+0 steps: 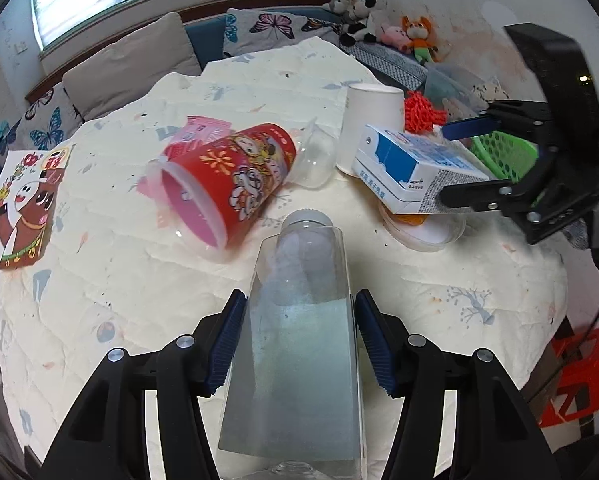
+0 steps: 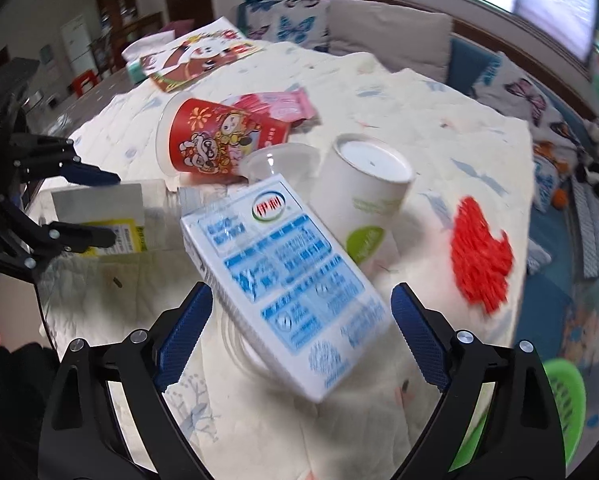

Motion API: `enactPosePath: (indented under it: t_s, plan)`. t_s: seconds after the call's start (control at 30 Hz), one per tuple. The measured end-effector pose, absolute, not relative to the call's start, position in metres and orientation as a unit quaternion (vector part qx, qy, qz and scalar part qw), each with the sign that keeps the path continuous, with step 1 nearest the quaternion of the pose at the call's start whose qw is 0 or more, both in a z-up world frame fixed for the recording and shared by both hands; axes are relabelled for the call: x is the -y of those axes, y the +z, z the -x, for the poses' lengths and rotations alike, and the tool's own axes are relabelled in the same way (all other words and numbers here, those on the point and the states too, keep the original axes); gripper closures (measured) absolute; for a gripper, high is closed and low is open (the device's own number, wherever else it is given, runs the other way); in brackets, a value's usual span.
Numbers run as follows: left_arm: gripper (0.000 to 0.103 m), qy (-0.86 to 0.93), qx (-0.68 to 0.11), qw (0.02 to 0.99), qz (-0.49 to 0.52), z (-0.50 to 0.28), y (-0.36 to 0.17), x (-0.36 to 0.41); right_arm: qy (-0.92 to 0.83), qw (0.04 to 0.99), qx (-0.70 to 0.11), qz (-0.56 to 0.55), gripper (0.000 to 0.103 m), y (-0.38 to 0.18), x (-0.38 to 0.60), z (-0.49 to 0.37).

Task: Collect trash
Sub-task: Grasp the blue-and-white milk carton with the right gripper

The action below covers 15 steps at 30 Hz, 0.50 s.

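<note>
A clear plastic bottle (image 1: 299,340) with a grey label sits between the blue pads of my left gripper (image 1: 299,344), which is shut on it just above the cream tablecloth (image 1: 139,280). In the right wrist view that left gripper (image 2: 115,208) shows at the left edge with the bottle (image 2: 99,204) in it. A blue-and-white milk carton (image 2: 283,280) lies tilted between the fingers of my right gripper (image 2: 301,320); gaps show on both sides, so it is open. From the left wrist, the carton (image 1: 411,164) rests on a clear lid (image 1: 423,236).
A red printed cup (image 1: 227,184) lies on its side beside a clear dome lid (image 1: 315,160) and a pink wrapper (image 1: 203,128). An upturned white paper cup (image 1: 373,120) stands behind the carton. A green basket (image 1: 503,156) and a red scrubber (image 2: 479,256) are at the right.
</note>
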<state>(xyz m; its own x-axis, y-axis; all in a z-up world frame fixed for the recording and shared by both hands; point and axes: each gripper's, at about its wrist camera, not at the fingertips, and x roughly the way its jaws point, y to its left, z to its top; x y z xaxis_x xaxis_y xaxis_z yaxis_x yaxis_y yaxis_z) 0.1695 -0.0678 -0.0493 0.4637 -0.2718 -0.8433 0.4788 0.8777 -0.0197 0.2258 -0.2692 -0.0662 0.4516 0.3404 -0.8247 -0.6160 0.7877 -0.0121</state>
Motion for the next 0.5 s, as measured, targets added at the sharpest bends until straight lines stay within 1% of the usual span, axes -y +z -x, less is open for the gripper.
enactPosePath:
  t_s: [0.23, 0.5]
  plan:
    - [0.048, -0.217, -0.467, 0.852, -0.100, -0.168, -0.050, 0.059, 0.333, 0.808, -0.452, 0.179, 0.008, -0.074, 0.257, -0.243]
    - [0.048, -0.214, -0.470, 0.851, -0.093, -0.169, -0.053, 0.055, 0.363, 0.781, -0.470, 0.194, 0.006, -0.084, 0.250, -0.249]
